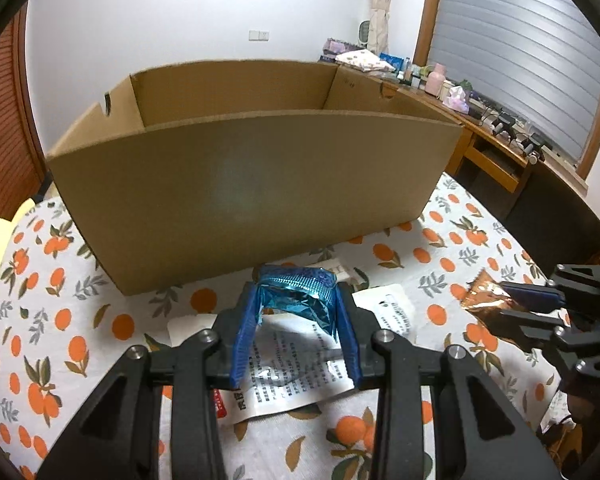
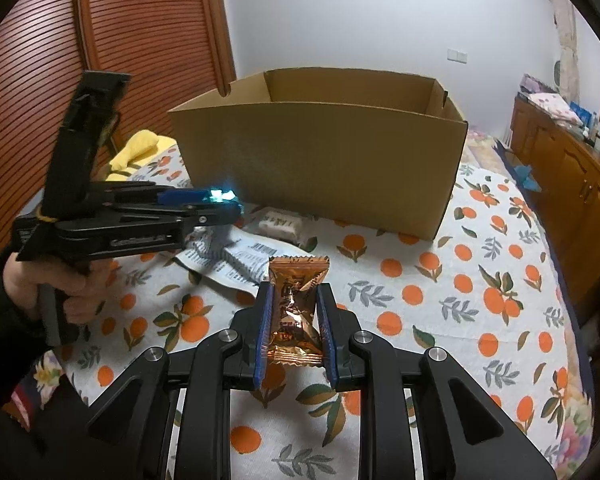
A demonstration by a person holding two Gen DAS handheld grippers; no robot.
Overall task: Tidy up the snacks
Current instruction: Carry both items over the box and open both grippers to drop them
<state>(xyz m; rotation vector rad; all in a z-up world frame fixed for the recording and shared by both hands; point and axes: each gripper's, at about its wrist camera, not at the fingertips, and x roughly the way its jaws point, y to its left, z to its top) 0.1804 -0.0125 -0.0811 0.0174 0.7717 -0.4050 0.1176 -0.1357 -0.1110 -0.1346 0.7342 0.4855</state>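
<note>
My left gripper (image 1: 296, 292) is shut on a shiny blue foil snack (image 1: 300, 296), held a little above the table in front of the open cardboard box (image 1: 252, 184). From the right wrist view the same left gripper (image 2: 226, 204) shows at the left with the blue snack (image 2: 222, 196) glinting at its tips. My right gripper (image 2: 294, 294) is shut on a copper-brown wrapped snack (image 2: 296, 304), held above the tablecloth. That right gripper (image 1: 512, 302) with the copper snack (image 1: 488, 300) appears at the right edge of the left wrist view. The box's inside floor is hidden.
White printed snack packets (image 1: 296, 364) lie on the orange-patterned tablecloth (image 1: 60, 320) under my left gripper; more white packets (image 2: 280, 224) sit by the box's front wall (image 2: 320, 168). A yellow cloth (image 2: 140, 148) lies left of the box. A cluttered wooden sideboard (image 1: 500, 128) stands at the right.
</note>
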